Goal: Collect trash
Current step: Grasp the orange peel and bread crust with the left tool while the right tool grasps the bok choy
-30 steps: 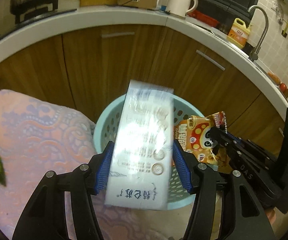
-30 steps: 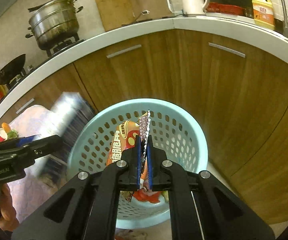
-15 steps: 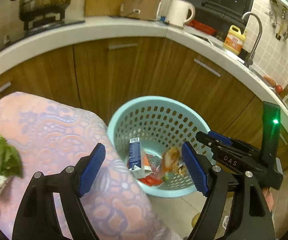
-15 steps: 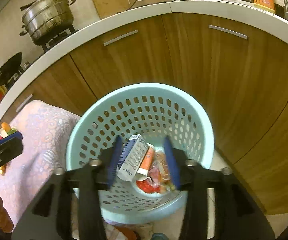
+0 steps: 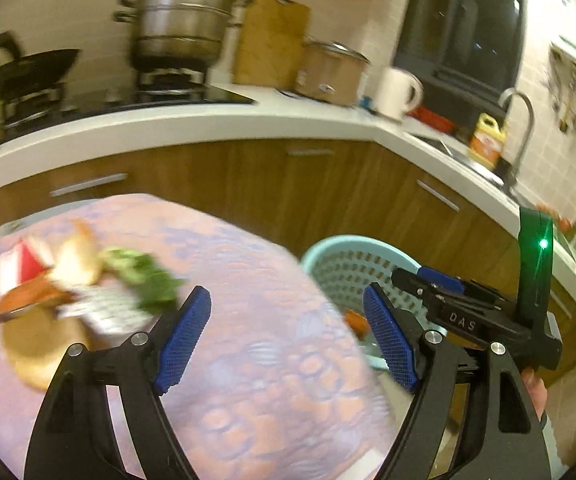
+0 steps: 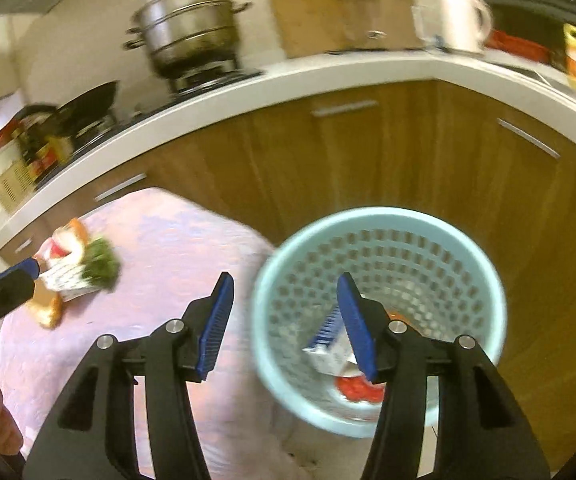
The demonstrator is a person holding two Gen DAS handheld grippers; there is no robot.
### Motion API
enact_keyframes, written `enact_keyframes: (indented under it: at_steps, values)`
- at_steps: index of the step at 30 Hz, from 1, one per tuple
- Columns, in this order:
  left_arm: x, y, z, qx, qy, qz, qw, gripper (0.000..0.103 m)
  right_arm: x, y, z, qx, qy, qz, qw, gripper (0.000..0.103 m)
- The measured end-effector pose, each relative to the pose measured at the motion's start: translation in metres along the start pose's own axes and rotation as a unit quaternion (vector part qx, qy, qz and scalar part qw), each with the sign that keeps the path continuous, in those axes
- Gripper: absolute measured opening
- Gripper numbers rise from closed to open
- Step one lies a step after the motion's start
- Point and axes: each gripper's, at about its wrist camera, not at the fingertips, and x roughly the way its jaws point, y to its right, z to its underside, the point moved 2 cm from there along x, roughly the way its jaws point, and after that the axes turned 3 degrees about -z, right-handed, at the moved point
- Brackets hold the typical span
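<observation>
both the left gripper (image 5: 287, 336) and right gripper (image 6: 284, 324) gape empty, a carton (image 6: 330, 344) and wrappers lie in the basket (image 6: 380, 220), while a scrap pile (image 5: 84, 284) waits on the cloth-covered table (image 5: 272, 360).

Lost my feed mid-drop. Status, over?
Both tongs open and empty: left, right. Carton and wrapper in the blue basket. Scrap pile waits on the pink cloth; nothing blocking.

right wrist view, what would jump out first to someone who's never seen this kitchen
The pale blue perforated basket on the floor against the wooden cabinets, with a carton and red wrappers already inside. Next, the heap of leftover scraps on the pink patterned cloth to its left. Both grippers, right gripper and left gripper, have their jaws open and empty.
</observation>
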Motion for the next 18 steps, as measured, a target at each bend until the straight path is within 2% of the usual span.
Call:
enact_keyframes:
  at_steps: [6,11,14,18]
  values:
    - [-0.053,-0.066,0.009,-0.034,0.034,-0.077,0.9959,0.077,0.019,-0.074,0.001,-0.074,-0.01,-0.027,0.997,0.051]
    - [-0.083,-0.114,0.021,-0.06,0.043,-0.126,0.9893,0.077,0.035,-0.121,0.0,-0.117,-0.015,-0.049,0.992,0.051]
    - [-0.09,-0.141,0.03,-0.078,0.037,-0.145,0.9856,0.077,0.043,-0.144,-0.003,-0.135,-0.015,-0.061,0.989,0.051]
    - [-0.079,-0.172,0.04,-0.109,0.014,-0.155,0.9817,0.077,0.057,-0.168,-0.009,-0.145,-0.01,-0.082,0.986,0.051]
